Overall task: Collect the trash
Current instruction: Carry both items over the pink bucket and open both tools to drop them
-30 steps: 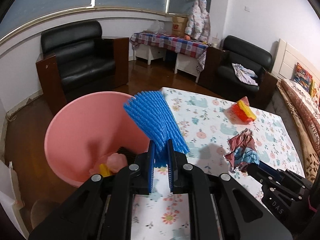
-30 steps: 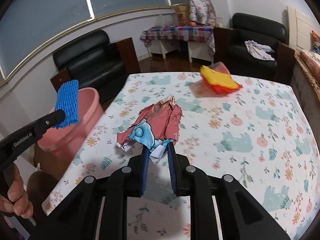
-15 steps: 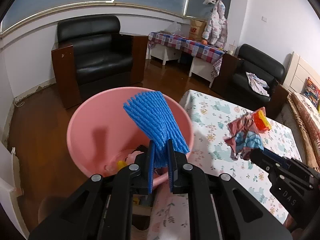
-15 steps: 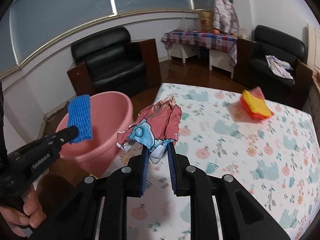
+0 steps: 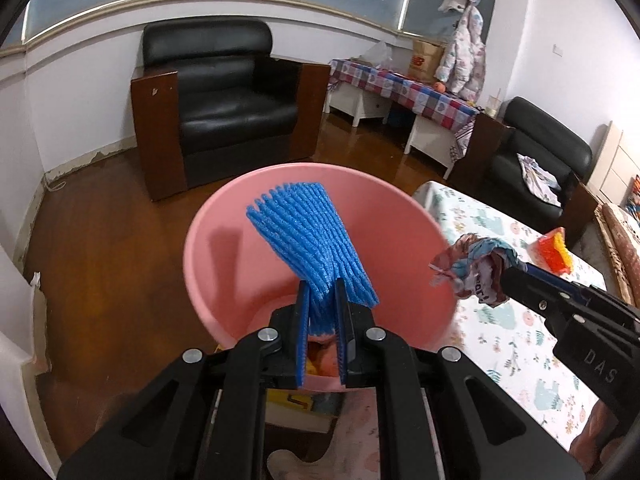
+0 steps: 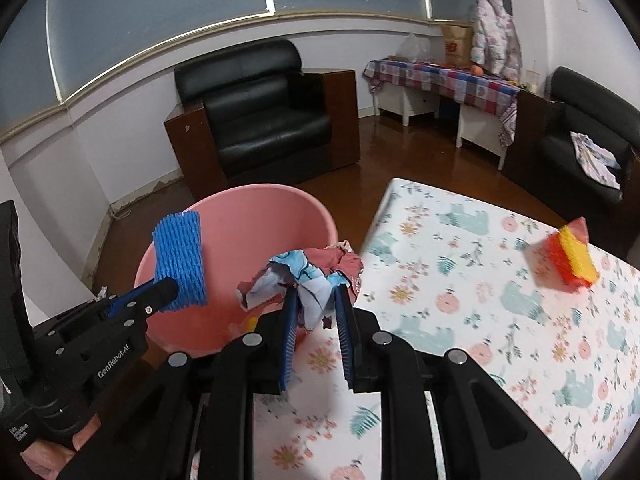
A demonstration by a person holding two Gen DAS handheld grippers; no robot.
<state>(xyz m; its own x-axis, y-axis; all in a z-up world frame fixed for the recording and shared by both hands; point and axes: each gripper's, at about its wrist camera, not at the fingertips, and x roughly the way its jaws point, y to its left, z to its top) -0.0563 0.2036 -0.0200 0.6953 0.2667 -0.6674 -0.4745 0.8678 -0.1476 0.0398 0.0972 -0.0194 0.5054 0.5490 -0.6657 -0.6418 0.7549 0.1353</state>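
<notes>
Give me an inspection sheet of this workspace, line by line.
Surface: table under a floral, bear-print cloth.
Job's things: pink bucket beside the table, some trash inside; orange-and-yellow foam net lying on the table.
Clutter: nothing seen.
Grippers: left tongs shut on blue foam net above the bucket; right tongs shut on crumpled wrapper at the bucket's rim.
Cables: nothing seen.
Surroundings: black armchair, checkered side table.

Mostly plastic, foam and shiny leather here

Smooth pink plastic bucket [image 5: 224,240], ribbed blue foam net [image 5: 312,240] over it, crinkly glossy wrapper [image 6: 304,276] beside it; behind, shiny black leather armchair [image 5: 224,92] on glossy wood floor [image 5: 100,240].
</notes>
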